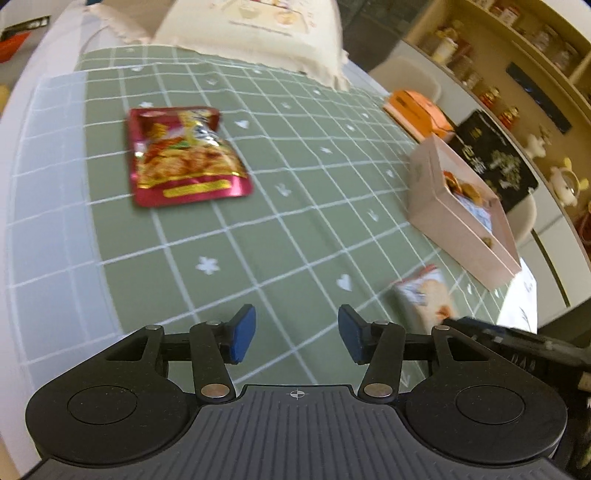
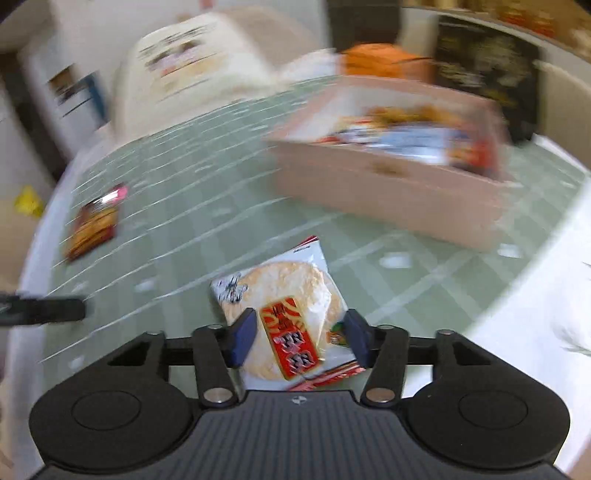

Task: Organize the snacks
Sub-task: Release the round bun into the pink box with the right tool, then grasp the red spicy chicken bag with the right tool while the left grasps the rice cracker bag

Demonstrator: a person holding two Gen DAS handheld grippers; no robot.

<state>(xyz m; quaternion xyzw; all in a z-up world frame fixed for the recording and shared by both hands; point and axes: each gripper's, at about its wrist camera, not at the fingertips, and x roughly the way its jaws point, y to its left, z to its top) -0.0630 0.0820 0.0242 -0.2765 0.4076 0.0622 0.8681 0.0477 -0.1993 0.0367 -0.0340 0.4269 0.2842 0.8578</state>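
My right gripper (image 2: 299, 332) is shut on a white rice cracker pack (image 2: 284, 295) with a red label. The pack stays sharp between the blue pads while the table behind it blurs. Beyond it stands an open pink box (image 2: 388, 184) with several snack packs inside. My left gripper (image 1: 297, 332) hangs open and empty over the green checked tablecloth (image 1: 295, 206). A red snack pouch (image 1: 184, 155) lies flat ahead of it to the left, also seen as the red pouch (image 2: 94, 225) at the left of the right wrist view. The pink box (image 1: 443, 218) stands at the right, with the cracker pack (image 1: 428, 295) in front of it.
A cream cloth-covered bulky thing (image 1: 258, 33) sits at the table's far side. An orange box (image 1: 413, 110) and a black board (image 1: 495, 158) lie behind the pink box. Shelves with jars (image 1: 517, 55) line the right wall. The table edge curves close at the right (image 2: 535, 295).
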